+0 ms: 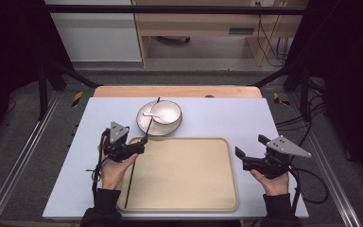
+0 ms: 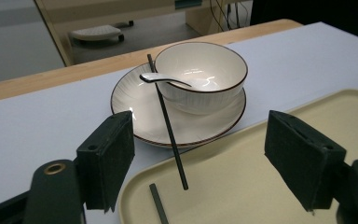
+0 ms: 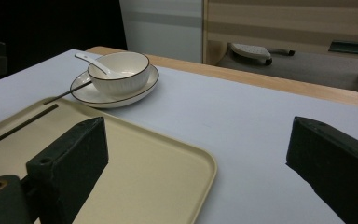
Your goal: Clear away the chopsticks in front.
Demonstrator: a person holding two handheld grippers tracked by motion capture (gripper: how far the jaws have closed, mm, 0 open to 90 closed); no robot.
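Left hand-held gripper released, jaws spread, nothing between pads. Just ahead: chopstick leaning, near tip over tray edge, far end on plate beside bowl; long axis runs away from gripper, slightly left. Second chopstick flat in tray along left side. Left hand nearer both. Likely next: regrasp leaning stick. Right hand-held gripper released, empty, well apart at tray's right. Spoon in bowl. Pale bench; beyond it wooden furniture, grey floor.

Bowl on plate, beyond tray
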